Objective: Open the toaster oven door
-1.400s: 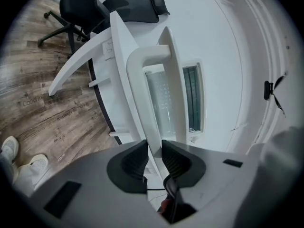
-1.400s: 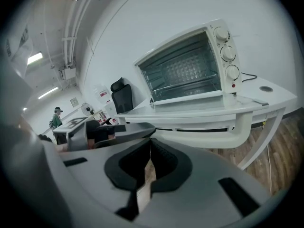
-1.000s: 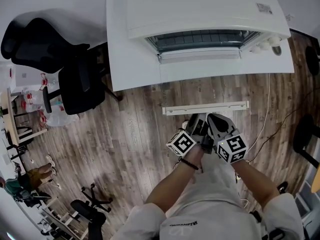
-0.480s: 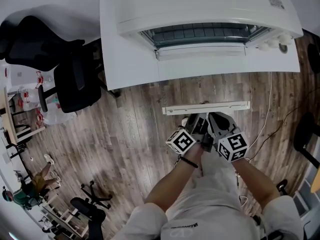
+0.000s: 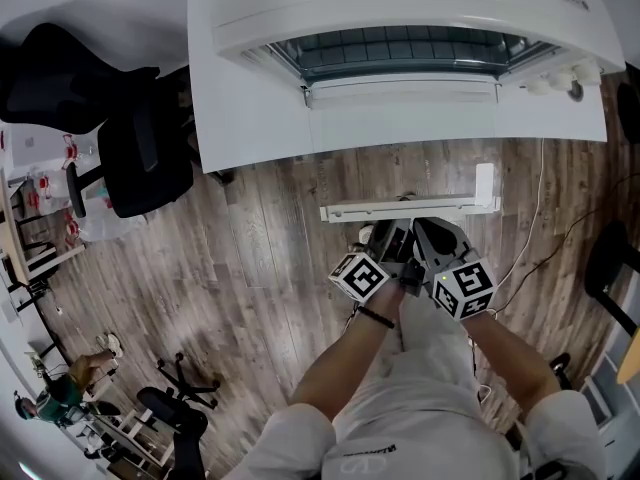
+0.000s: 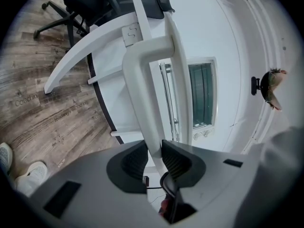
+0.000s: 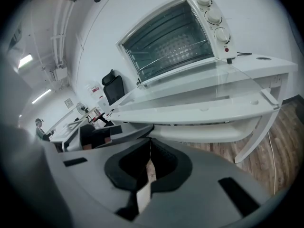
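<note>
1. Glass framed in white, the toaster oven door [image 5: 400,128] is lying swung down to about level. It is jutting out from the front of the toaster oven [image 5: 400,8] and reaching past the table edge over the floor.
2. The oven is sitting on a white table [image 5: 250,118] at the top of the head view. Its open mouth is showing a wire rack, and its knobs [image 7: 213,17] are lining up down one side of the front.
3. The door's white bar handle [image 5: 400,209] is running along the door's far edge, nearest the person.
4. The left gripper [image 5: 388,236] is pinching this handle. In the left gripper view its dark ribbed pads are pressing on either side of the bar [image 6: 142,80], with the jaw tips [image 6: 154,156] clamped tight around it.
5. The right gripper [image 5: 432,240] is hovering just beside the left one, below the handle. Its jaws [image 7: 148,163] are pressed together with nothing between them, and only a thin slit is showing.
6. Both of the person's forearms are reaching forward from the bottom of the head view, with the marker cubes sitting side by side.
7. A wooden floor [image 5: 260,258] is spreading beneath the door and the grippers.
8. A black office chair [image 5: 140,158] is standing to the left of the table, and a thin cable [image 5: 540,198] is trailing across the floor on the right.
</note>
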### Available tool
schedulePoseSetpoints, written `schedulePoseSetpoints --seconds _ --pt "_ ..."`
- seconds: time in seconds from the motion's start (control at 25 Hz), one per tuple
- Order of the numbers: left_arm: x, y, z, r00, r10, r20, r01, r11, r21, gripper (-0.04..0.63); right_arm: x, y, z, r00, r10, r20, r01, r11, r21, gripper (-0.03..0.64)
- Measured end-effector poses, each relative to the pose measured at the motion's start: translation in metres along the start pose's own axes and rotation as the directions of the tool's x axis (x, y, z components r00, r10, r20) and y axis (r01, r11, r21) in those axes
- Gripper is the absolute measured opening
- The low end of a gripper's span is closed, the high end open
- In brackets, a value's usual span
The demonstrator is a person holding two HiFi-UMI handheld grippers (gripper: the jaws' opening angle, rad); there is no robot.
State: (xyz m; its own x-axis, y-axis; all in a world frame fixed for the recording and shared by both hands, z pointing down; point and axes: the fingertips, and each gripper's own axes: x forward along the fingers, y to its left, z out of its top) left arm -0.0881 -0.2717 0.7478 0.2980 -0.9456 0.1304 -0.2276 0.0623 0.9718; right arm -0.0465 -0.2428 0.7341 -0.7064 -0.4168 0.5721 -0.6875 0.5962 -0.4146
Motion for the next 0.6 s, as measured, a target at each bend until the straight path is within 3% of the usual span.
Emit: schedulePoseSetpoints --seconds 0.6 --pt "0.007 0.018 -0.001 0.997 -0.082 0.006 0.081 0.995 0.049 0.097 0.001 0.000 -0.023 1.000 0.003 -0.020 -0.002 1.000 0.021 0.017"
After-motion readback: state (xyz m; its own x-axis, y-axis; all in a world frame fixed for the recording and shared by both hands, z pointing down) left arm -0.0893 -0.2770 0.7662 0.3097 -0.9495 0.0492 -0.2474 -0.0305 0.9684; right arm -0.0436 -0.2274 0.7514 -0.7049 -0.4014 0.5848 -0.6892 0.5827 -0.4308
